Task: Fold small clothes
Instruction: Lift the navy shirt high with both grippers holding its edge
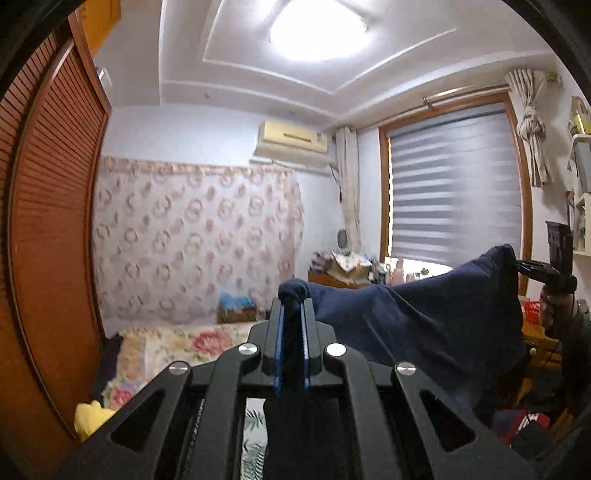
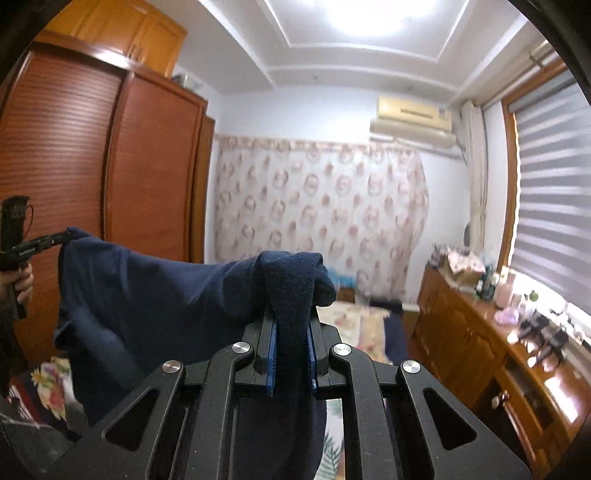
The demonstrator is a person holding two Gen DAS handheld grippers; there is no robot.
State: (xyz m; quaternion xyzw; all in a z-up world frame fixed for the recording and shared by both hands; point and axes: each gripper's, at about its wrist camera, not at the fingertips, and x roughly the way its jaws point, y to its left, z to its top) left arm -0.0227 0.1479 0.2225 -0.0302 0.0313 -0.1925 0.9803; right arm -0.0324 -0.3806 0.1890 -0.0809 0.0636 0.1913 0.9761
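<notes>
Left hand-held gripper (image 1: 291, 314) clamped on a bunched corner of the navy garment (image 1: 417, 325); cloth runs between the blue pads (image 1: 279, 347) and pokes out past the tips. My right hand-held gripper (image 2: 291, 317) is clamped on the other end, a thick fold standing up between its fingers.

Garment is up in the air, stretched between the two grippers, not touching the bed. Long axis runs left-right, gripper to gripper, top edge sagging a bit in the middle, rest hanging below. In the left view I see the right gripper pinching the far corner; in the right view the left one (image 2: 62, 236) does the same.

Below: bed (image 1: 177, 343) with a floral cover. Something yellow (image 1: 90, 415) on its near left edge, can't tell what.

Further out: louvred wooden wardrobe (image 2: 110, 166) on the left. Wooden dresser (image 2: 469, 332) on the right under the window, top crowded with bottles and small items. An open carton (image 2: 461, 264) sits at its far end, contents unclear. A box (image 1: 236, 308) with something blue on top stands past the bed's far end.

Back wall: floral curtain (image 1: 195, 240), AC unit (image 1: 291, 142) above it. Window has a striped blind (image 1: 454, 184) drawn down. Ceiling light (image 1: 317, 29) on.
</notes>
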